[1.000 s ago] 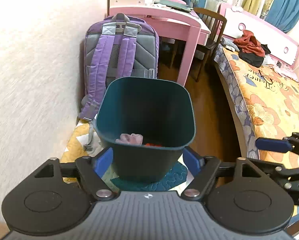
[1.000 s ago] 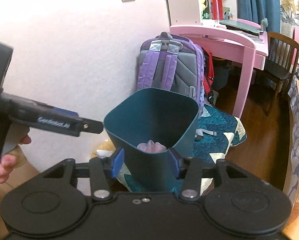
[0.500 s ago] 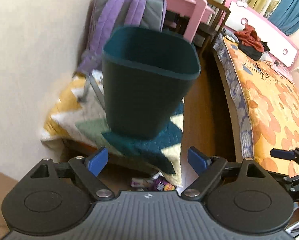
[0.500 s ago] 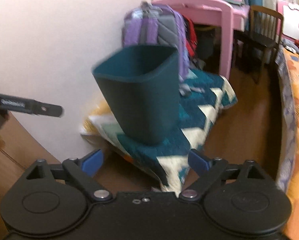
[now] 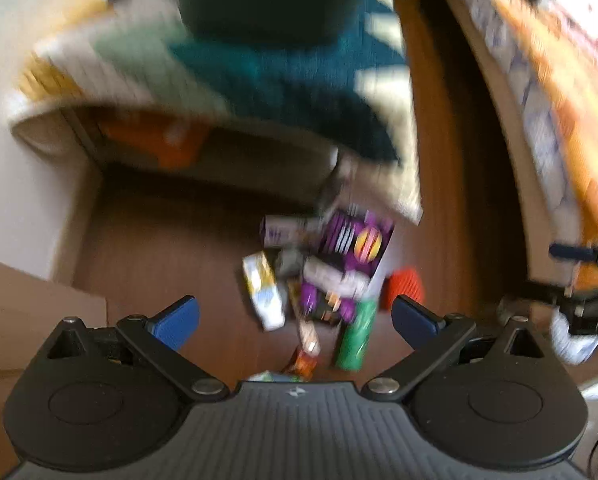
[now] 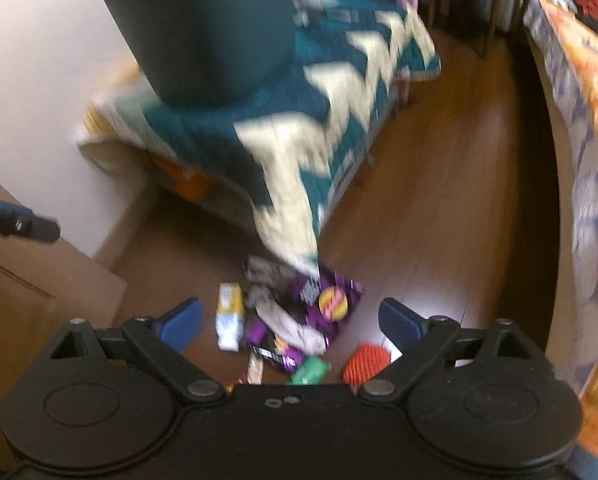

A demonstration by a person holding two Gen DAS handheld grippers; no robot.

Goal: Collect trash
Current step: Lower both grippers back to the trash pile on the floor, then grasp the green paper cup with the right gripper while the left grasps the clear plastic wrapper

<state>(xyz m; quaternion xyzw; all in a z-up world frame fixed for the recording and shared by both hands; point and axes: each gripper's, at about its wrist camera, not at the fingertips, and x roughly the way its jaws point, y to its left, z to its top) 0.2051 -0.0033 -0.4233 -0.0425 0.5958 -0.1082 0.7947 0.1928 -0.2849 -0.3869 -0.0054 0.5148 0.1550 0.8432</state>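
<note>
Trash pile on wood floor, just past quilt's hanging corner: purple snack bag flat, white-yellow wrapper beside it, green tube lying down, red-orange ribbed piece slightly apart. Dark teal bin upright on the quilt. Frames blurred.

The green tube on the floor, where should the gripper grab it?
Probably around the middle of the green tube, coming down from above with one finger on each long side. It lies flat on the wooden floor, narrow across and partly clear of the other wrappers.
</note>
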